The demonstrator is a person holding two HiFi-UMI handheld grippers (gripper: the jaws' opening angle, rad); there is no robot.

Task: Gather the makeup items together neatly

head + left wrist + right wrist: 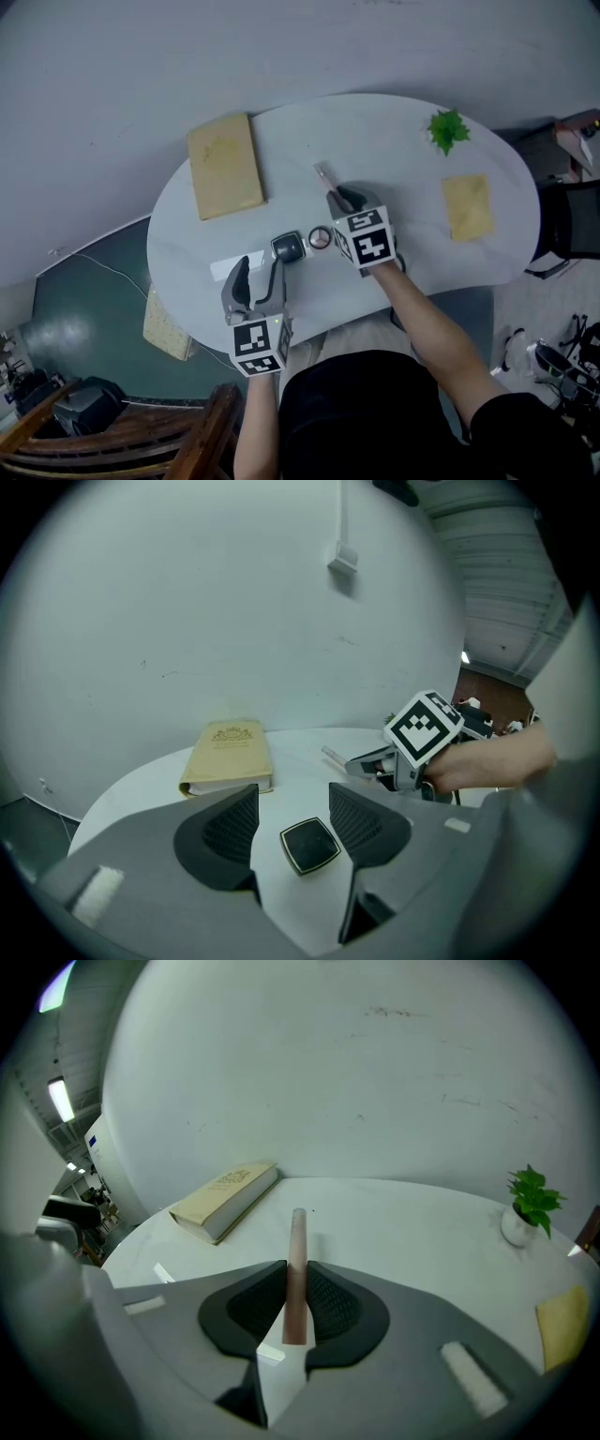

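A slim pink makeup tube (pixel 296 1269) stands out forward from my right gripper (pixel 296 1290), whose jaws are shut on its near end. From the head view this gripper (pixel 337 198) is at the table's middle with the tube (pixel 324 174) pointing away. A black square compact (pixel 310 845) lies flat on the white table, between and just beyond the jaws of my left gripper (pixel 292 823), which stand apart from it. The left gripper (pixel 261 266) is near the front edge, open. A small round item (pixel 321 238) lies right of the compact (pixel 288 247).
A tan book (pixel 225 164) lies at the table's back left. At the back right stands a small green plant (pixel 448 129), and a yellow pad (pixel 467 206) lies at the right. A white strip (pixel 228 267) lies near the left gripper. The oval table (pixel 394 141) drops off close in front.
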